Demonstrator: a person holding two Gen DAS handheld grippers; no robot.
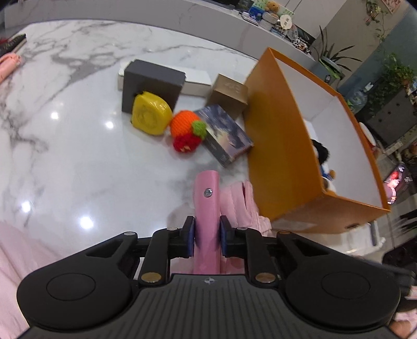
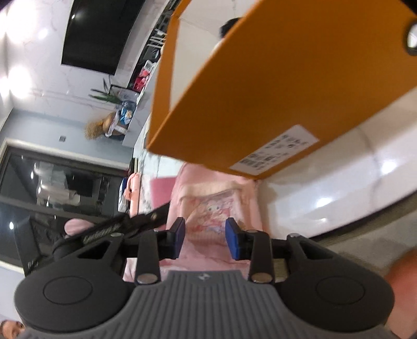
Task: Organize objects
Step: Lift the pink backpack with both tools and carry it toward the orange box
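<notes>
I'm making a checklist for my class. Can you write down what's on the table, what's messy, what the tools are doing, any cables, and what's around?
Surface: white marble table, shiny, with light glare.
Job's things: orange box, open, with a dark soft toy inside; pink handle; pink cloth beside the box.
Clutter: yellow case, knitted orange toy, book, brown box, grey box, all close together left of the orange box.
Tools: left tool shut on the pink handle; right tool open above the pink cloth.
Cables: nothing seen.
Surroundings: shelf with a teddy bear, potted plants, dark screen.
</notes>
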